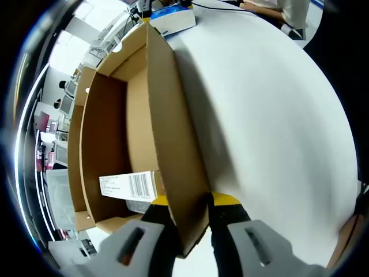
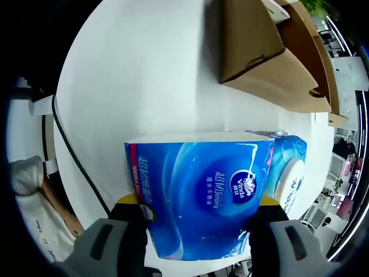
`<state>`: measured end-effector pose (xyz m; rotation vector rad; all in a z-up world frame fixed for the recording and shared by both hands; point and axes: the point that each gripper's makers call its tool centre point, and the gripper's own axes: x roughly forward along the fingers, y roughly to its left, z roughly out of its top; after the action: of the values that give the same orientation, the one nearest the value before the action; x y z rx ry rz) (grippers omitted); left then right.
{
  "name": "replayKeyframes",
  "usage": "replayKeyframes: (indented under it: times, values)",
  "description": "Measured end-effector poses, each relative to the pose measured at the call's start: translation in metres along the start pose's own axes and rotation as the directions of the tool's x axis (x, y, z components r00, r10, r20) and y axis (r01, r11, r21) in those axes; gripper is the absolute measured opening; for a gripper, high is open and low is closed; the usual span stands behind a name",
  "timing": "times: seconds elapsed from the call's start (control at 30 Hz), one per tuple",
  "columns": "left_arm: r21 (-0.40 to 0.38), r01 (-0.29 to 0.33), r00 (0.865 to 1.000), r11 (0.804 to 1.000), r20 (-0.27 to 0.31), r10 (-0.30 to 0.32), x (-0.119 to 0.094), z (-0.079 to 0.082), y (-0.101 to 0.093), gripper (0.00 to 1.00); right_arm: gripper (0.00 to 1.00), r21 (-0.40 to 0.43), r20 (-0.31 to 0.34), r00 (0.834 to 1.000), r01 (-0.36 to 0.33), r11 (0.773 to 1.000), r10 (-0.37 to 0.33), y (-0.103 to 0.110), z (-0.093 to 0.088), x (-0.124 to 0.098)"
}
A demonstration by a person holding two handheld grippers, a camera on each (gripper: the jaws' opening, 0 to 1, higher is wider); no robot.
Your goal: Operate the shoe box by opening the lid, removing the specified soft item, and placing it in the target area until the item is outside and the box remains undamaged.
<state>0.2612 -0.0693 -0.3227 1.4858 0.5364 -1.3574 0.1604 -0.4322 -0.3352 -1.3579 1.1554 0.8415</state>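
The brown cardboard shoe box (image 1: 109,144) lies open on the white table (image 1: 271,127) in the left gripper view. My left gripper (image 1: 189,201) is shut on the edge of its lid (image 1: 173,144), which stands up between the jaws. A white barcode label (image 1: 130,186) shows inside the box. In the right gripper view, my right gripper (image 2: 199,202) is shut on a blue soft pack of tissues (image 2: 202,193), held over the table (image 2: 144,75). The shoe box (image 2: 271,52) sits beyond it at the upper right.
A blue-and-white pack (image 1: 173,18) lies on the table past the box's far end. A black cable (image 2: 75,161) runs along the table edge on the left. A person's sleeve (image 2: 26,173) shows beside it. Shelves and equipment (image 1: 57,104) stand beyond the table.
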Motion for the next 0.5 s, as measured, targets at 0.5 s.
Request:
replayKeyframes:
  times: [0.5]
  values:
    - [0.000, 0.000, 1.000, 1.000, 0.001, 0.000, -0.0017, 0.0009, -0.0050, 0.18, 0.72, -0.024, 0.018, 1.000, 0.014, 1.000, -0.014, -0.0029, -0.0003, 0.0005]
